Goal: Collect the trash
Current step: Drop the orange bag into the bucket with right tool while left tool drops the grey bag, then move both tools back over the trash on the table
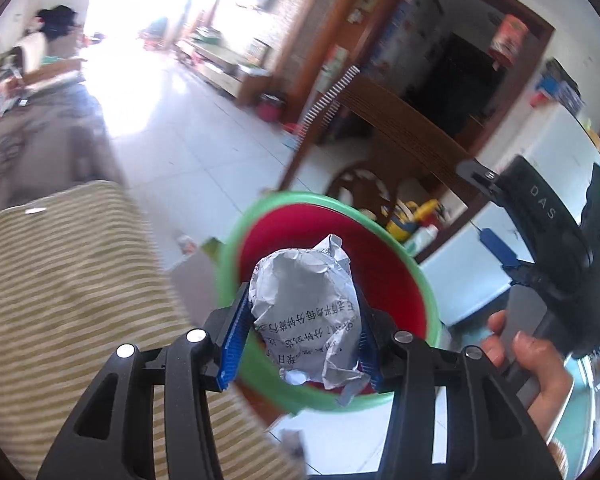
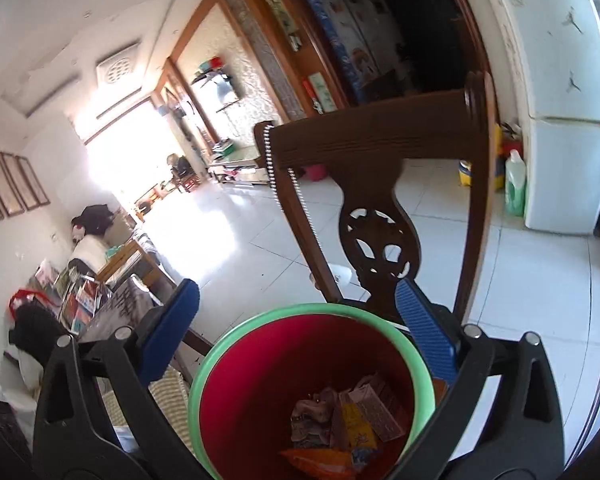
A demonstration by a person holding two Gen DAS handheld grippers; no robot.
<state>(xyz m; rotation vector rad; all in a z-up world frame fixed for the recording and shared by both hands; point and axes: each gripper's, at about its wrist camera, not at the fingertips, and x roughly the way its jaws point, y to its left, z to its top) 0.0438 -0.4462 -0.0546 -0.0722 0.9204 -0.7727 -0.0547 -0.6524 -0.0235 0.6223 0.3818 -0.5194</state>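
Observation:
A crumpled ball of printed paper (image 1: pixel 304 300) sits between the blue pads of my left gripper (image 1: pixel 300 340), which is shut on it just above the mouth of a red bin with a green rim (image 1: pixel 260 208). In the right wrist view my right gripper (image 2: pixel 296 296) hangs over the same bin's rim (image 2: pixel 204 368), its jaws wide open with nothing between them. Wrappers and a small carton (image 2: pixel 348 420) lie at the bottom of the bin. The right gripper (image 1: pixel 486 208) also shows at the right of the left wrist view, held by a person's hand (image 1: pixel 540 360).
A dark wooden chair (image 2: pixel 380 232) stands right behind the bin. A striped cloth (image 1: pixel 60 280) covers the surface left of it. A white fridge (image 2: pixel 560 120) and a green bottle (image 2: pixel 515 184) stand at the right. Pale floor tiles stretch beyond.

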